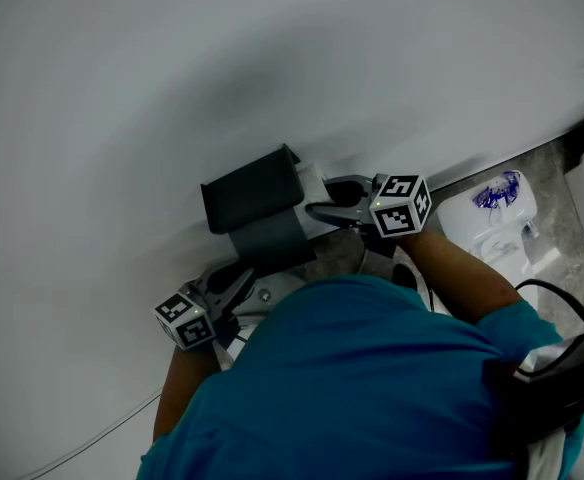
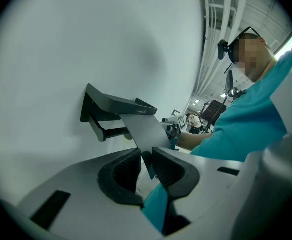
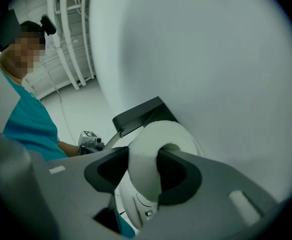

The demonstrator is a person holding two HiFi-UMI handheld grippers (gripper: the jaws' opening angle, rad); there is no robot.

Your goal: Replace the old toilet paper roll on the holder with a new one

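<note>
1. Holder. We find the dark holder (image 1: pixel 252 193) fixed to the pale wall (image 1: pixel 172 68). A grey flap (image 2: pixel 146 131) hangs from its front edge, and a dark bar (image 2: pixel 113 132) runs beneath its top shelf.

2. Left tongs. In the left gripper view, the left tongs (image 2: pixel 145 166) are clenched on the lower edge of the flap. Both ribbed pads are closed against the sheet. In the head view these tongs sit below and to the left of the holder, with their marker cube (image 1: pixel 184 318) close to the person's teal shirt (image 1: pixel 372 388).

3. Right tongs. In the right gripper view, the right tongs (image 3: pixel 143 169) are grasping the white toilet paper roll (image 3: pixel 151 149) by its wall. One jaw sits inside the core opening and the other is against the outer face. The roll is held on edge, just beside the right end of the holder and close to the wall. We cannot tell whether it touches the holder.

4. Surroundings. A white fixture with a blue mark (image 1: pixel 492 218) stands on the floor to the right.
</note>
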